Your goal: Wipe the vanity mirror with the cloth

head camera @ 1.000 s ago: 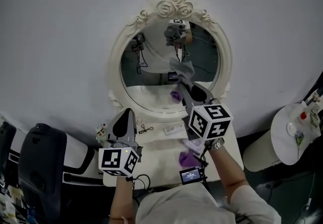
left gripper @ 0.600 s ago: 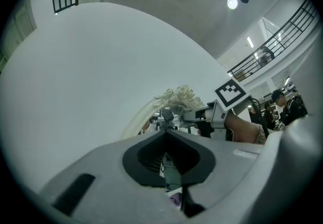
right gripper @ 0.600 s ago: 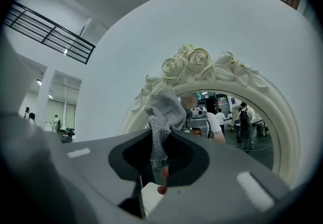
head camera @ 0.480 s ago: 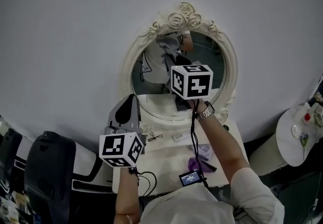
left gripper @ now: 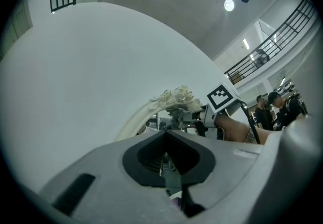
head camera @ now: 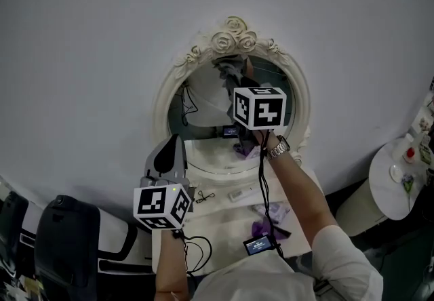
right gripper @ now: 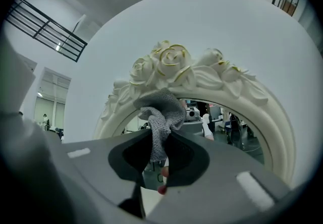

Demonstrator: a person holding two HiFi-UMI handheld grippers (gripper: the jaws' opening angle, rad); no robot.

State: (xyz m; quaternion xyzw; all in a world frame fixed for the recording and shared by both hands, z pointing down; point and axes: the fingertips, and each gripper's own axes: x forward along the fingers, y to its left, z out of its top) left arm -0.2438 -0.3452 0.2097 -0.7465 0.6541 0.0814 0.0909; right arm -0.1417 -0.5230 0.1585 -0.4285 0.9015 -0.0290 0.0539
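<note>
Right gripper view shows right gripper (right gripper: 159, 141) clamped on cloth (right gripper: 164, 109).

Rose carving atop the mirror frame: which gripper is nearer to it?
Right. The right gripper holds the cloth just below the rose carving; the left gripper sits low, beside the mirror frame's lower-left edge.

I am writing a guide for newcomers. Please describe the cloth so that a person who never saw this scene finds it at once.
Find the oval vanity mirror with carved roses on top. Just under the roses, at the upper glass, the right gripper pinches the cloth. It is the only grey, knitted, crumpled thing there; the roses beside it are hard and cream.
</note>
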